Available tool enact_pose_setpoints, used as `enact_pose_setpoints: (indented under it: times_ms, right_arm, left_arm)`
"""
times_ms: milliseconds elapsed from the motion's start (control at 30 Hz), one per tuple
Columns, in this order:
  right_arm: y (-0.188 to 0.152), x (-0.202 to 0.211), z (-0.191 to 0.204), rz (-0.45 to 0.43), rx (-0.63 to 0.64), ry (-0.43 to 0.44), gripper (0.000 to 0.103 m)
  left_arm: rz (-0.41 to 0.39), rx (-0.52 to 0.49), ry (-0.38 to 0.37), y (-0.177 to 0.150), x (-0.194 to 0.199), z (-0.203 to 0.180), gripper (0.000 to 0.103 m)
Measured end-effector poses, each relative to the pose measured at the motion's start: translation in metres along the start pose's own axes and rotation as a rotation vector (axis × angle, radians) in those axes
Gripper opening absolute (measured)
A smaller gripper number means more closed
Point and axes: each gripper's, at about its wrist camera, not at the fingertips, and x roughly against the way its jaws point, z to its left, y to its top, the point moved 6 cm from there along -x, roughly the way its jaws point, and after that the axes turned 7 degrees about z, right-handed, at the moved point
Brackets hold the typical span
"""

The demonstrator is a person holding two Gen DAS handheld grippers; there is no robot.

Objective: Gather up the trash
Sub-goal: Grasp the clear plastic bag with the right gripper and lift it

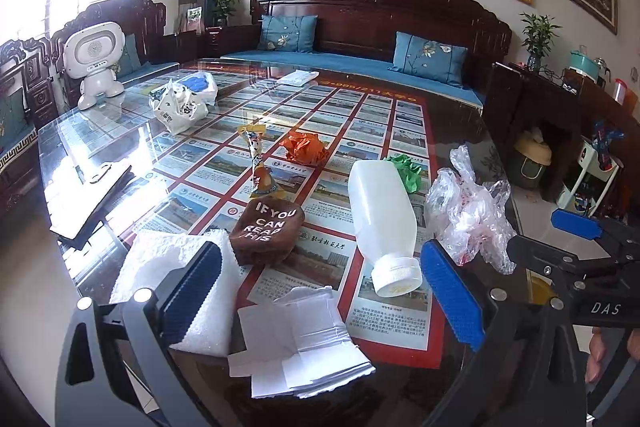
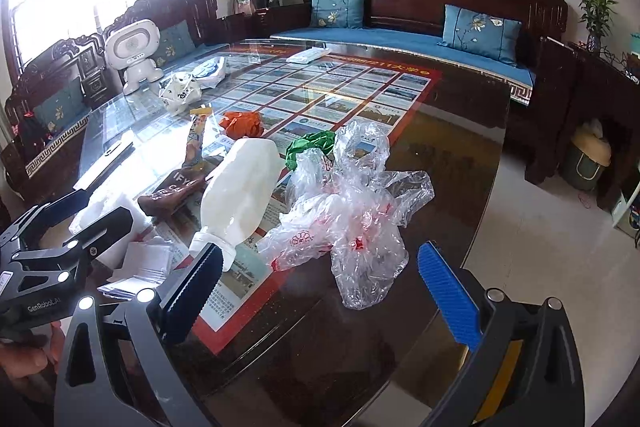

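Trash lies scattered on a glass-topped table (image 1: 448, 131). A white plastic bottle (image 1: 382, 219) lies on its side, cap toward me. A clear crumpled plastic bag (image 2: 348, 211) sits just ahead of my right gripper (image 2: 320, 291), which is open and empty. My left gripper (image 1: 320, 291) is open above a stack of white paper scraps (image 1: 304, 339), beside white foam (image 1: 168, 263). A brown pouch (image 1: 266, 231), an orange snack wrapper (image 1: 258, 163), an orange paper wad (image 1: 304, 147) and a green paper wad (image 1: 406, 169) lie further in.
A white toy robot (image 1: 94, 61) and a tied white bag (image 1: 176, 105) stand at the table's far left. A tablet (image 1: 92, 195) lies at the left edge. A wooden sofa with blue cushions (image 1: 360, 63) runs behind. The floor (image 2: 532, 227) is to the right.
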Motion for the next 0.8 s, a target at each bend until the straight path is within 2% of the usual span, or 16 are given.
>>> enact_pose_setpoints:
  times_ms: [233, 400, 533, 700, 800]
  right_arm:
    - [0.008, -0.009, -0.007, 0.014, 0.029, -0.037, 0.095]
    - [0.026, -0.041, -0.006, 0.044, 0.038, -0.037, 0.095]
    - [0.038, -0.072, -0.014, 0.083, -0.005, -0.049, 0.095]
    - [0.038, -0.095, -0.022, 0.118, -0.014, -0.105, 0.095]
    - [0.034, -0.103, -0.021, 0.137, -0.011, -0.105, 0.094]
  left_arm:
    - [0.014, 0.016, -0.006, 0.001, -0.008, -0.002, 0.099]
    - [0.015, 0.009, 0.001, 0.004, -0.012, -0.006, 0.099]
    - [0.015, 0.008, -0.001, 0.006, -0.012, -0.009, 0.099]
    - [0.027, -0.004, 0.002, 0.006, -0.018, -0.011, 0.099]
    - [0.03, -0.003, 0.001, 0.007, -0.021, -0.013, 0.099]
